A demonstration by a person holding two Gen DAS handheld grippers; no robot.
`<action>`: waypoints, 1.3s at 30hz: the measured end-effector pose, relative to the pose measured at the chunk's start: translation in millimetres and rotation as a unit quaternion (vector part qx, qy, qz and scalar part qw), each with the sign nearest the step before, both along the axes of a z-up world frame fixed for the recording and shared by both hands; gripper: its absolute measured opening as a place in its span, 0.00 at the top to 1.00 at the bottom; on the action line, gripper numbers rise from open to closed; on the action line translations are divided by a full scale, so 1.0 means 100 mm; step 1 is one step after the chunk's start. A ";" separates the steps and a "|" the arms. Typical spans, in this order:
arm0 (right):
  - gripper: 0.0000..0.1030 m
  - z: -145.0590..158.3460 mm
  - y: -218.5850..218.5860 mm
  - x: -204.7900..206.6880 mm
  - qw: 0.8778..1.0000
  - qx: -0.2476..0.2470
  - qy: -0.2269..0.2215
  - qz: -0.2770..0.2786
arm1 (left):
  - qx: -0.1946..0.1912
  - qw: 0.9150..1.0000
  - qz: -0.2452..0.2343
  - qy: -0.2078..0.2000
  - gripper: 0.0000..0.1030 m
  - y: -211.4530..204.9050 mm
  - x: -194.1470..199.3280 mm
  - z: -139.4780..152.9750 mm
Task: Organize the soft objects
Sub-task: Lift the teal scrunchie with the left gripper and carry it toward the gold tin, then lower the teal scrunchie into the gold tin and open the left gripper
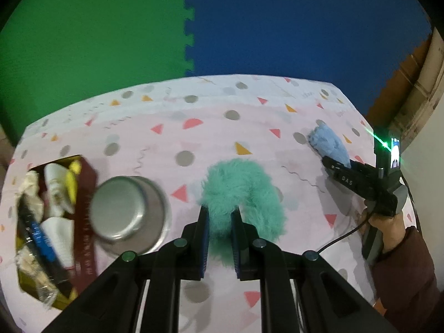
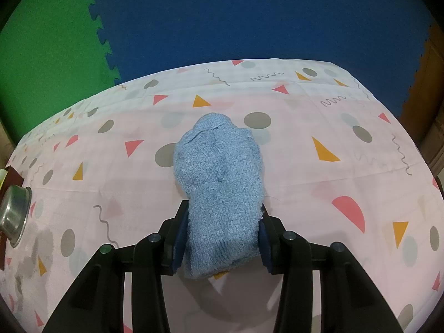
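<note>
Both soft things are in hand, neither stowed: the left gripper pinches the teal fuzzy scrunchie right of the steel bowl, the right gripper clamps the blue terry cloth farther right.

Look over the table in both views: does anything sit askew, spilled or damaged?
One thing: the steel bowl sits tilted, propped against the dark red box of jumbled items instead of flat on the tablecloth. Nothing looks spilled or damaged. The teal fluffy ring and blue towel are simply held.
</note>
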State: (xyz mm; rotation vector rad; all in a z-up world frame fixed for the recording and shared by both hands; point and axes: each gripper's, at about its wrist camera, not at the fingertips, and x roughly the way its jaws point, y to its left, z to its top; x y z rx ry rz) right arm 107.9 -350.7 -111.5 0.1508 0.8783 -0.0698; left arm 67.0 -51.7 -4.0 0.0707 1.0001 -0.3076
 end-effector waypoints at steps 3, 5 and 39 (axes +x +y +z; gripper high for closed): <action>0.59 0.00 0.00 0.00 1.000 0.000 0.000 0.000 | 0.008 1.000 0.016 -0.009 0.87 0.20 -0.06 0.09; 0.59 0.00 0.00 0.01 1.000 -0.002 0.001 0.000 | 0.009 1.000 0.025 -0.010 0.87 0.33 -0.09 0.14; 0.59 0.00 0.02 0.02 1.000 -0.018 0.004 0.003 | 0.068 0.973 0.220 -0.007 0.86 2.35 0.32 0.09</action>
